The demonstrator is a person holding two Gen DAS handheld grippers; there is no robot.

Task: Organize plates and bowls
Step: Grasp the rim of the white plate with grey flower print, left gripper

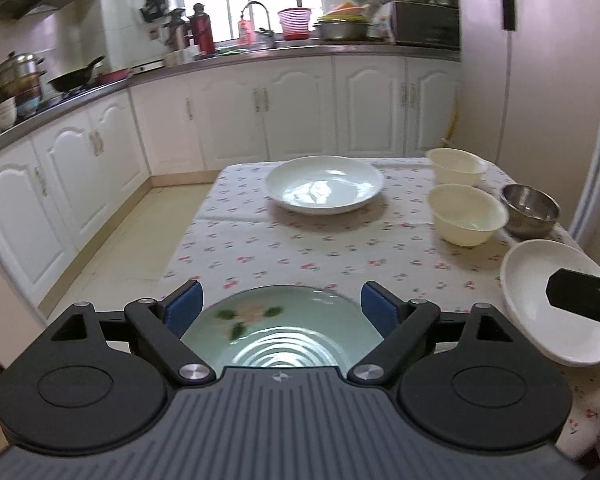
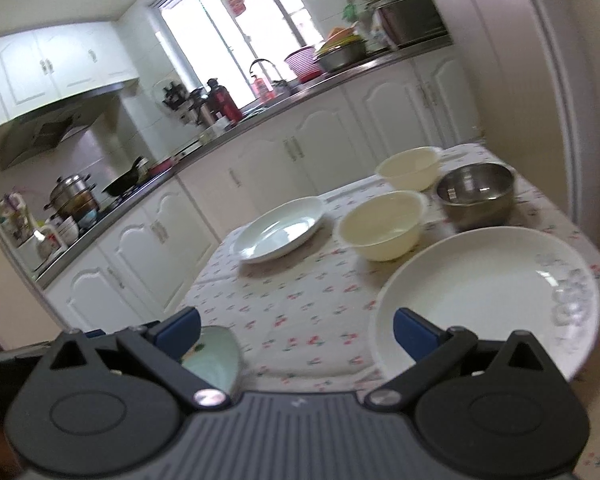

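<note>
A: How do the 2 tools stand?
B: The left tool (image 1: 280,306) gapes wide above the green plate (image 1: 278,330); the right tool (image 2: 298,328) spreads wide beside the white plate (image 2: 488,292).
A: The bowls?
B: 2 cream bowls (image 1: 466,214) and a steel bowl (image 1: 530,210) sit on the bench (image 1: 300,248).

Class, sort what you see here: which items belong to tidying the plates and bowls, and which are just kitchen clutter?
Belongs to the job:
green floral plate
large white plate
white plate with grey pattern
two cream bowls
steel bowl

Just lying about:
wok
steamer pot
red thermos
pink basket
</note>
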